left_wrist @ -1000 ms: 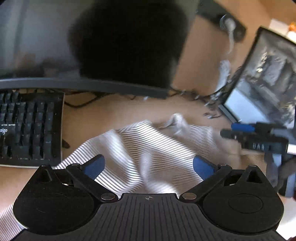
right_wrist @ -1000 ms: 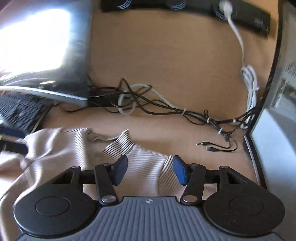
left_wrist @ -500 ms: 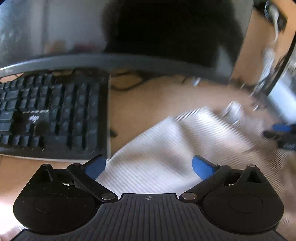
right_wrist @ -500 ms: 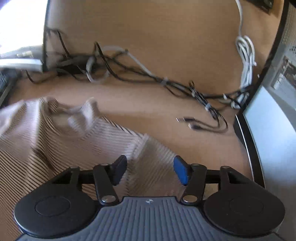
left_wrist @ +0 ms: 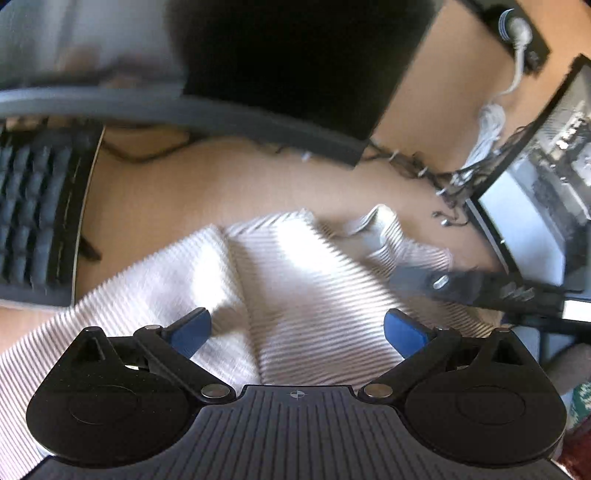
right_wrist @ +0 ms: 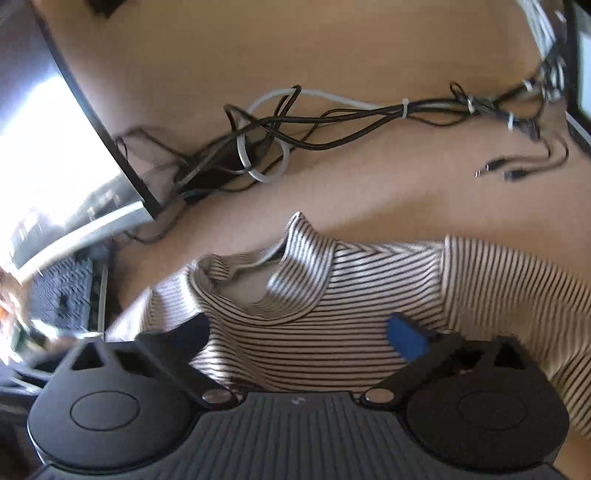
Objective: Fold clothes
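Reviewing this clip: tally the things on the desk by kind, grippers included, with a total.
Striped shirt: 1
Keyboard: 1
Monitors: 2, a left monitor and a right monitor
Cable bundle: 1
Power strip: 1
Grippers: 2, left gripper and right gripper, jaws open on both
Total: 8

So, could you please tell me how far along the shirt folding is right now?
Done: the striped shirt lies on the desk, collar toward the cables, one crease down its body. In hand: nothing; the left tool and right tool are open above it. Left: the actual folds.
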Tool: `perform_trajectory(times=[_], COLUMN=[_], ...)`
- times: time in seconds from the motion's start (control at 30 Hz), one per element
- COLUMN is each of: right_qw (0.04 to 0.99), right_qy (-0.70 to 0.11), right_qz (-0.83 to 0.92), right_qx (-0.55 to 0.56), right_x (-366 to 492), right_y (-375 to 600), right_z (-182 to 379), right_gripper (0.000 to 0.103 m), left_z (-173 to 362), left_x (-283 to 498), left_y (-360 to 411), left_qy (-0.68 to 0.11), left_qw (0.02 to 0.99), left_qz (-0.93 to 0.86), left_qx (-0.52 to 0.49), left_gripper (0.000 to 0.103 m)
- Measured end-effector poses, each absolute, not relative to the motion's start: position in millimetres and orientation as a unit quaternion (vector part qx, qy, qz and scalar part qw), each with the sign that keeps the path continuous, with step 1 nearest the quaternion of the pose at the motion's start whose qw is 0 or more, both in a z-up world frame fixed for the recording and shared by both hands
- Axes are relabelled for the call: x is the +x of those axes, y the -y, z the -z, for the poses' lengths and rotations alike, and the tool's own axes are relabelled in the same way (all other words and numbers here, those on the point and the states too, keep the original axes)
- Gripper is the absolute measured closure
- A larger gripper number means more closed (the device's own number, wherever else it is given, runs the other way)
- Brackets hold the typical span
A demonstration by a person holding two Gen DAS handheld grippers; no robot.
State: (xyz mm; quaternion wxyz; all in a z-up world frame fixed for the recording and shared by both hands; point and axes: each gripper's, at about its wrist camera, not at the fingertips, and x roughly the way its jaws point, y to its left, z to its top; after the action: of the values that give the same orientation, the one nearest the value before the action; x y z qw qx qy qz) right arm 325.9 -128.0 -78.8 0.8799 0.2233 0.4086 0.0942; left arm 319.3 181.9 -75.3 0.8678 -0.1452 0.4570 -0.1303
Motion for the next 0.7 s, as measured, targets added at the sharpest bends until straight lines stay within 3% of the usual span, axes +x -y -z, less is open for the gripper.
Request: perform_trajectory(times=[0.2,0.47,0.57,0.63,0.7], right_qw=[0.868,0.886,0.904,0.915,0.92], right_qy=[-0.405,-0.431,-0.411,-0.391,-0.376], right_qz=[-0.089,-0.105,-0.098,-0.095,-0.098], right_qx=[0.275,0.132,0.056,-0.011,-0.053], right_x=[325,329,323,319,319], right_y=[139,110,100,92,89], right_z=[79,74,67,61,52], right_gripper=[0.0,0.003,0.035,0.074,0.083], left_z=[80,78,74,69,63], left_x=[324,319,316,310,303], left_y=[-184,-185,-193,-199,-205], left_qy=[-0.461,-0.458,-0.458,-0.45,-0.441], left_qw=[0.864,0.869,0.867,0.87,0.872], left_qz=[0.128,0.131,0.123,0.116,0.109], left_qx=[-0.154,-0.136,-0.155,-0.168,-0.181], left_gripper=[0.001,0.0,0.0,0.0,0.0])
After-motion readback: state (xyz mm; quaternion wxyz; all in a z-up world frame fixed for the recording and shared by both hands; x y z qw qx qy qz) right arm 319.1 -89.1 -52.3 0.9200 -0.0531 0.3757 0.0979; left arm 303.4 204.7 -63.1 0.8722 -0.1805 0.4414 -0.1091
